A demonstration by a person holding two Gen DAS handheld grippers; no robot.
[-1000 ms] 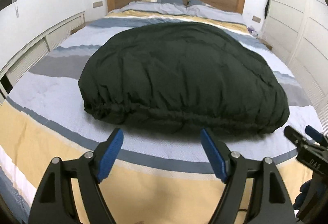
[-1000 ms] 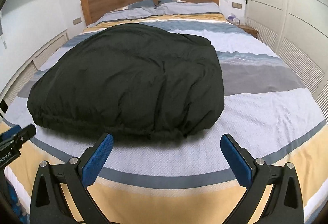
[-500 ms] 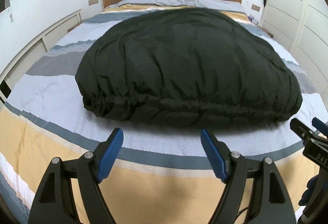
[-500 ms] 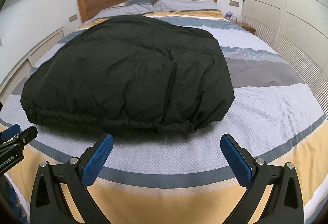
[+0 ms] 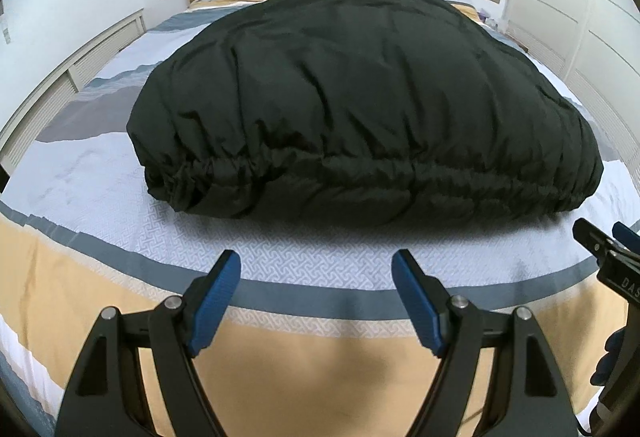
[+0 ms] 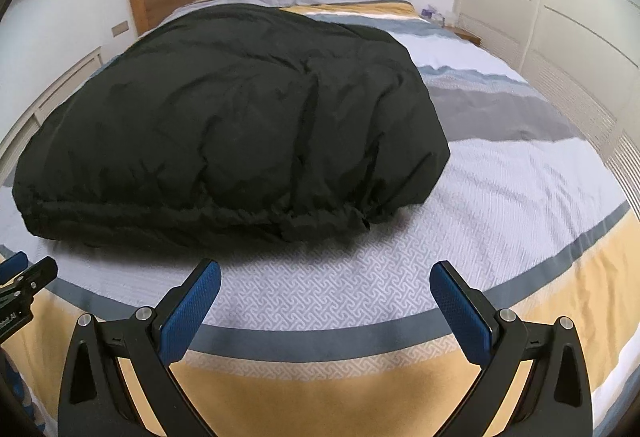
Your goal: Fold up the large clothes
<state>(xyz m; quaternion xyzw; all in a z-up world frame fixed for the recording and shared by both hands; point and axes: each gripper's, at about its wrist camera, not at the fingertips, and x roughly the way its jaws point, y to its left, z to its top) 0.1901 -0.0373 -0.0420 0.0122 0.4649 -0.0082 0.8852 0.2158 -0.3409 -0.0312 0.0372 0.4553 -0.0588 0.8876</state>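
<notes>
A: Where's the black puffer jacket [image 5: 360, 109]?
B: Spread across the striped bedspread [image 5: 280, 261]; its gathered hem [image 5: 400, 173] faces both grippers; a bare strip of bedspread lies between.
A: Jaws?
B: Left gripper [image 5: 316, 269] released, nothing between its pads; right gripper [image 6: 326, 277] likewise spread wide and empty.
A: Room?
B: Open bedspread right of the jacket [image 6: 520, 197]; wardrobe [image 6: 560, 17] beyond.

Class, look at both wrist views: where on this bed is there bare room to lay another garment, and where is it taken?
Free: the quilt strip between the black jacket hem and both open grippers, left gripper, right gripper; also the wide stretch beside the wardrobe. Crowded: the bed's middle, under the jacket.
</notes>
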